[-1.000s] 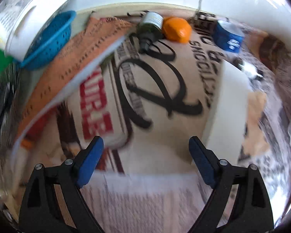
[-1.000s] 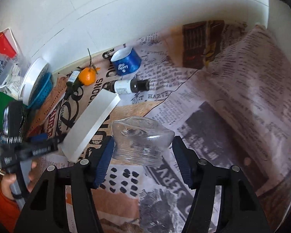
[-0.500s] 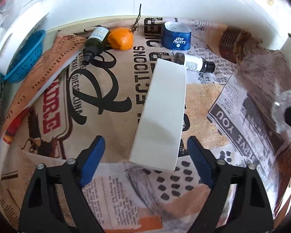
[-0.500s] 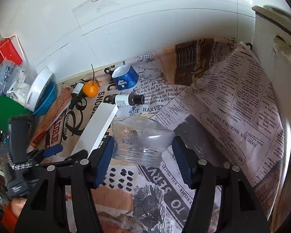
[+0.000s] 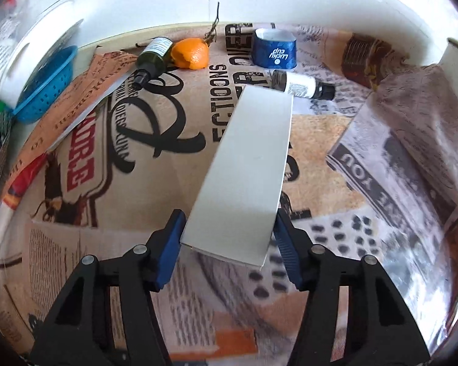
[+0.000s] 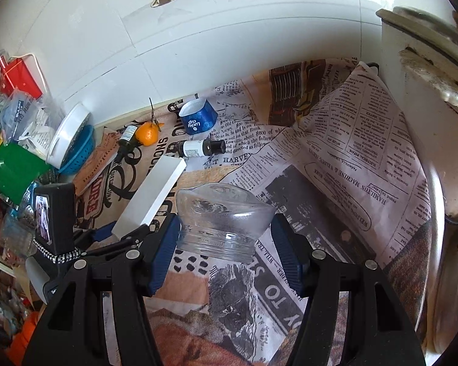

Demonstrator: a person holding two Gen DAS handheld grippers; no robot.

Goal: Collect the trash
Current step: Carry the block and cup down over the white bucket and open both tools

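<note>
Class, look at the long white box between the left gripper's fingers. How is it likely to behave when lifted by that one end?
The white box probably stays stiff: its edges look straight and crisp. It looks like thin card, so likely light. The left gripper closes on only its near end, so the far end may sag or swing, and the smooth faces could slip.

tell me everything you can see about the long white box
The long white box is a plain, unprinted carton that looks like thin cardboard, flat-sided with crisp edges. Its near end sits between the blue pads of the left hand-held gripper, which has closed on its two sides. It stretches away over the newsprint tablecloth, and its far end nearly reaches a small white-labelled bottle. From the right wrist view it shows a narrow side face.
</note>
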